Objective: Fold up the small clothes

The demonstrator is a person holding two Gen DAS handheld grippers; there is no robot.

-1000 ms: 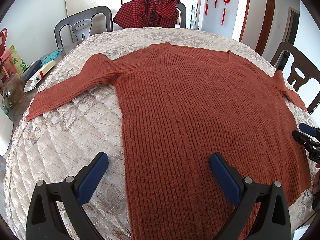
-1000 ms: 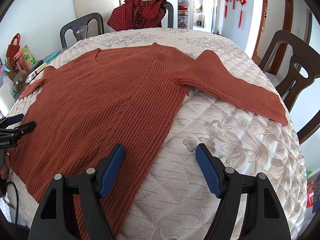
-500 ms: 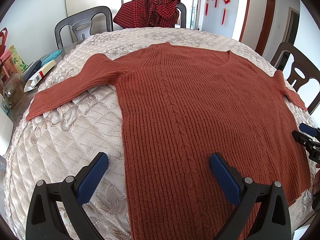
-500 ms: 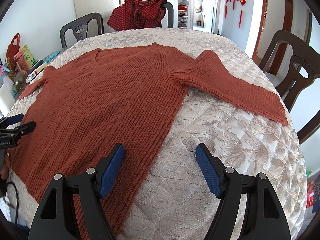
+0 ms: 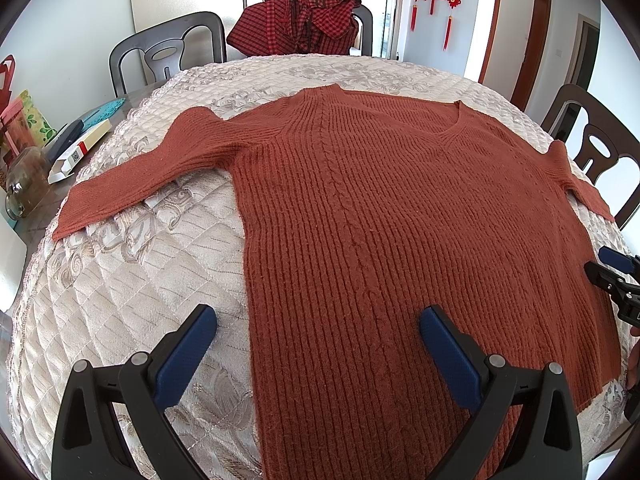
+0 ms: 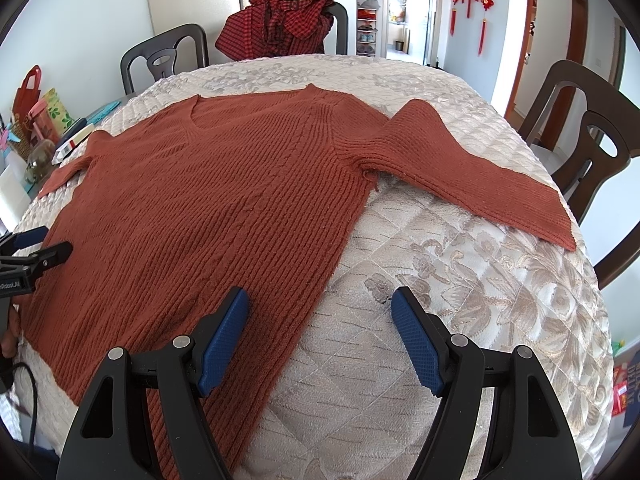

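Sweater [image 5: 400, 208] flat, its hem seemingly under both gaping tools

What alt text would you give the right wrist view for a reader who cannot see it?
A rust-red knitted sweater lies flat, sleeves spread, on a round table under a quilted cream cloth. The open right gripper hovers over its side edge; the left gripper shows at far left. A red checked garment hangs on a far chair.

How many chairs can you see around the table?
3: a grey one far left, one at the far side under red checked clothes, a brown one right. Others may be hidden.
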